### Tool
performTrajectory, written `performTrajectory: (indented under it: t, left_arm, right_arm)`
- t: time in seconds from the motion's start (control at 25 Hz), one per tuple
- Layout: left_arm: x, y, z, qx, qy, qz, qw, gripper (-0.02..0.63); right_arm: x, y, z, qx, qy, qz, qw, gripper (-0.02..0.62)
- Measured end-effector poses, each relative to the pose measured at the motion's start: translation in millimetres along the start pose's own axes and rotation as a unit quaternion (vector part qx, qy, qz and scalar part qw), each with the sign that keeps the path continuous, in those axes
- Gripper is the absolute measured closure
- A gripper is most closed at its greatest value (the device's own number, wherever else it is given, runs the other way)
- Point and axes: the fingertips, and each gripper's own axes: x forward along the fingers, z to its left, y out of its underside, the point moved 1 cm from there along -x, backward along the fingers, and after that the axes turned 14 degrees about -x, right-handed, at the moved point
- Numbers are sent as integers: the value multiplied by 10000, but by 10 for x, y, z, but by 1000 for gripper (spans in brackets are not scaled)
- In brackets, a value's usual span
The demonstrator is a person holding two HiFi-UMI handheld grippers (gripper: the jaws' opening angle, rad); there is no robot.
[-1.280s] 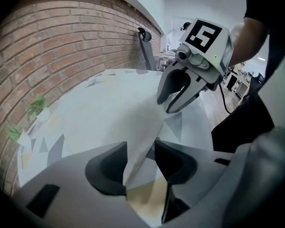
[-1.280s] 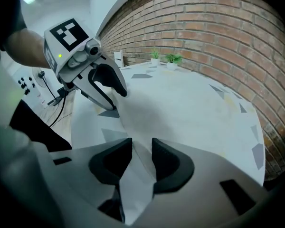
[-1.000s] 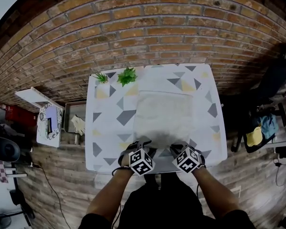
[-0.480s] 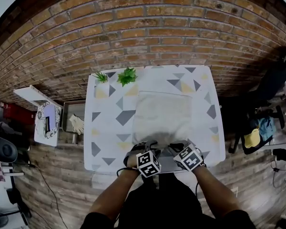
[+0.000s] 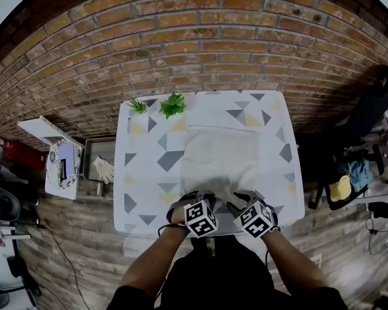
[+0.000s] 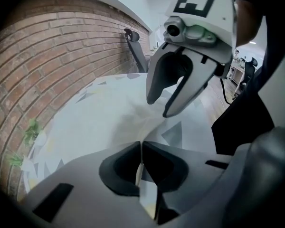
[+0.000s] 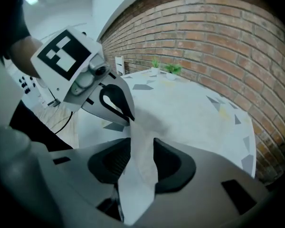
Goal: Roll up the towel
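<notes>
Jaws of left gripper (image 6: 141,161) just clamped the towel (image 5: 220,154); right gripper (image 7: 142,156) just opened around it.

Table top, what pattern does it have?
The table is white with scattered grey and pale yellow triangles, clearest in the head view.

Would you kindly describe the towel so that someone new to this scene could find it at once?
Below the brick wall stands a white table patterned with grey and yellow triangles. The towel lies right of its centre, its near edge bunched up by the table's front. Unlike the printed surface around it, it is a plain, pale square.
</notes>
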Motion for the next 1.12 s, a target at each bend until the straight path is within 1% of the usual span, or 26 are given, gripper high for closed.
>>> performTrajectory:
  t: [0.04, 0.12, 0.24, 0.32, 0.36, 0.4, 0.56, 0.64, 0.68, 0.84, 1.04, 1.12]
  left_arm:
    - [-12, -23, -5, -22, 72, 14, 10000, 578]
    - [-30, -58, -29, -83, 251, 48, 9996, 578]
    - [-57, -86, -71, -114, 429, 85, 9990, 578]
    - [-68, -86, -75, -22, 419, 100, 9991, 578]
    - [-68, -71, -71, 68, 380, 122, 9992, 578]
    - [-64, -41, -65, 179, 325, 157, 9992, 578]
    - [-33, 203, 10, 579, -20, 382, 9976, 572]
    - [-28, 352, 62, 636, -151, 500, 9966, 571]
    - [-47, 408, 71, 602, -132, 536, 9967, 572]
    - [-166, 481, 42, 379, 232, 526, 9976, 577]
    - [-220, 465, 126, 329, 443, 584, 9968, 575]
    - [-225, 462, 200, 299, 487, 633, 9964, 575]
  right_arm:
    - [-1, -35, 48, -190, 42, -17, 9998, 426]
    - [39, -86, 134, -529, 103, -2, 9985, 426]
    - [150, -72, 154, -723, 248, 132, 9970, 444]
    - [198, -15, 99, -790, 422, 287, 9956, 512]
    - [208, 20, 81, -830, 462, 364, 9948, 548]
    - [211, 55, 79, -873, 449, 425, 9943, 569]
    - [194, 158, 149, -1117, 165, 551, 9921, 571]
    - [174, 206, 188, -1189, -50, 602, 9911, 570]
    - [159, 227, 208, -1201, -171, 620, 9907, 571]
    - [118, 270, 257, -1167, -560, 658, 9894, 569]
    - [154, 294, 154, -1234, -541, 813, 9875, 563]
    - [163, 282, 96, -1201, -619, 830, 9874, 561]
